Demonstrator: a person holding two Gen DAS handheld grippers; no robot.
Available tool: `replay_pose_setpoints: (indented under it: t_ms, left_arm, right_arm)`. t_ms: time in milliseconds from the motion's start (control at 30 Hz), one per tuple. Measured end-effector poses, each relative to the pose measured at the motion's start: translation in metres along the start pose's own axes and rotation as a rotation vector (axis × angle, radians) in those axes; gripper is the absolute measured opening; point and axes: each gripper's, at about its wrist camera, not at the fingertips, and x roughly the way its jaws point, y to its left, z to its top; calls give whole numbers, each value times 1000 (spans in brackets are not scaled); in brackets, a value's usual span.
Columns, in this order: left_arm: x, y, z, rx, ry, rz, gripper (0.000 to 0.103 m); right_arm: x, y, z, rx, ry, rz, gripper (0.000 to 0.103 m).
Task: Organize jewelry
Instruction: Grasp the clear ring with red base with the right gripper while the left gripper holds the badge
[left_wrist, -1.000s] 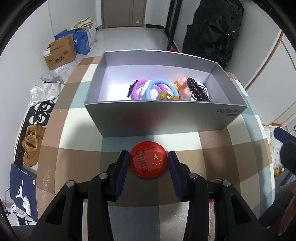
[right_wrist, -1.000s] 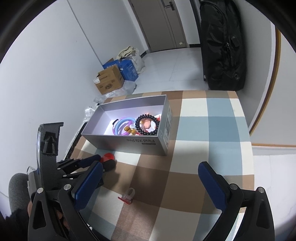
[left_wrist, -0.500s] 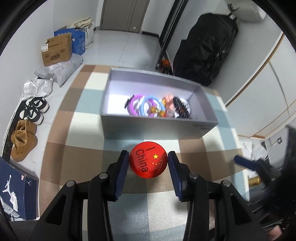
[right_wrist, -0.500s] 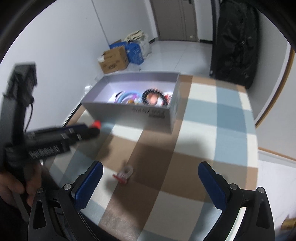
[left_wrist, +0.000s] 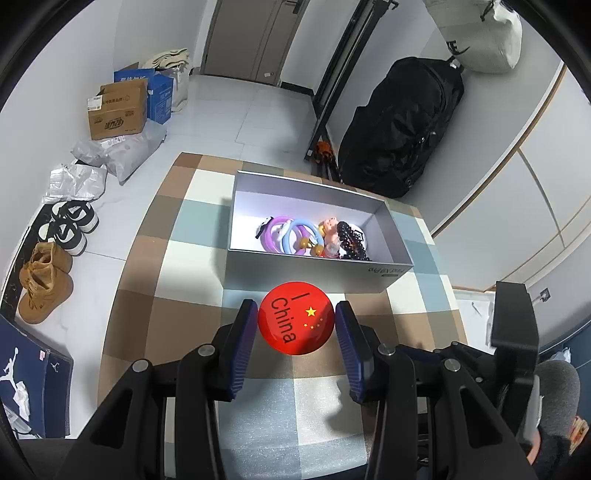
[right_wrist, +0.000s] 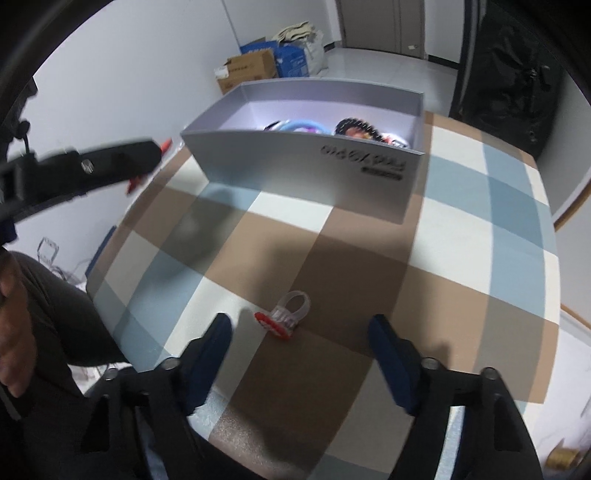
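A round red badge printed "I China" is held up off the table, and my left gripper is shut on its two edges. Beyond it stands the grey open box with purple and blue bangles and a black bead bracelet inside. In the right wrist view a clear ring with a red top lies on the checked cloth. My right gripper hangs low over it, jaws closing, the ring between and just ahead of the fingertips, untouched.
The grey box stands at the table's far side. The left gripper's body reaches in from the left of the right wrist view. On the floor to the left lie shoes and cardboard boxes; a black bag stands behind.
My left gripper has risen with the badge, so the box looks smaller and farther. My right gripper has dropped toward the ring and its jaws have narrowed.
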Motion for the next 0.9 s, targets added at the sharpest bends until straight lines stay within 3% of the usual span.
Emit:
replay_pose_setpoints:
  t_ms: [133,300,900]
  left_arm:
    - [-1,2,-1,-6,2,2,37]
    - [0,4,-1,-12,7,0,37]
    - [0,-3,1,-5,2,-14,37]
  right_arm:
    - [2,9,1,-47,-10,-35,56]
    - [3,11,0,-65,-25,-93,29]
    - [-13,6,11,3,-83,-24,29]
